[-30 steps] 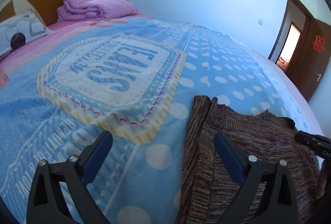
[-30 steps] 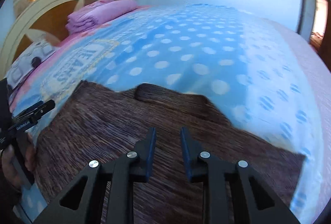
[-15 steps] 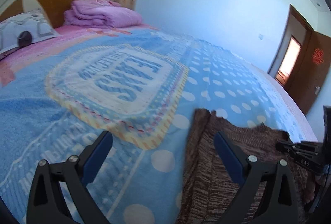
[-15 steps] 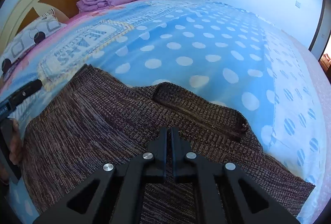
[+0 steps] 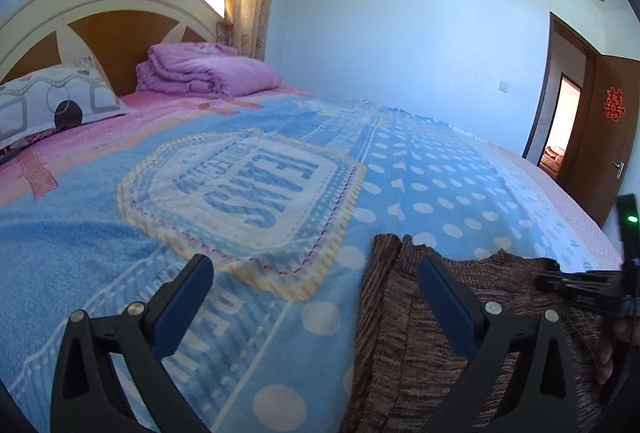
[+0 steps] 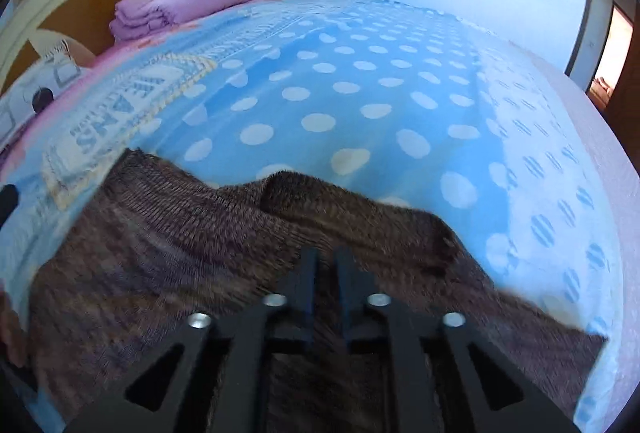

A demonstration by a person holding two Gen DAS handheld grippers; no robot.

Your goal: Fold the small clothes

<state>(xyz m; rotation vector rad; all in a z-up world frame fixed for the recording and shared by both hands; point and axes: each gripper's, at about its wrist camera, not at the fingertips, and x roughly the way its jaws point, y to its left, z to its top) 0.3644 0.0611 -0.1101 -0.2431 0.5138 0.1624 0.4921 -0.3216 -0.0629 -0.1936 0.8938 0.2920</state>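
Observation:
A brown knitted garment [image 6: 192, 253] lies flat on the blue dotted bedspread [image 6: 340, 93]; it also shows in the left wrist view [image 5: 404, 333] at the lower right. My right gripper [image 6: 326, 265] is above its middle, fingers nearly together with a narrow gap and nothing between them. My left gripper [image 5: 312, 281] is wide open and empty, raised over the garment's left edge. The right gripper also shows at the right edge of the left wrist view [image 5: 580, 285].
A folded purple quilt [image 5: 204, 73] and a patterned pillow [image 5: 52, 101] lie by the headboard [image 5: 100, 17]. An open door [image 5: 608, 137] is at the far right. The bed's right edge [image 6: 600, 161] runs past the garment.
My right gripper closed from a small gap to nearly shut, then parted slightly. Both grippers tilted up and back from the garment. The left gripper stayed wide open.

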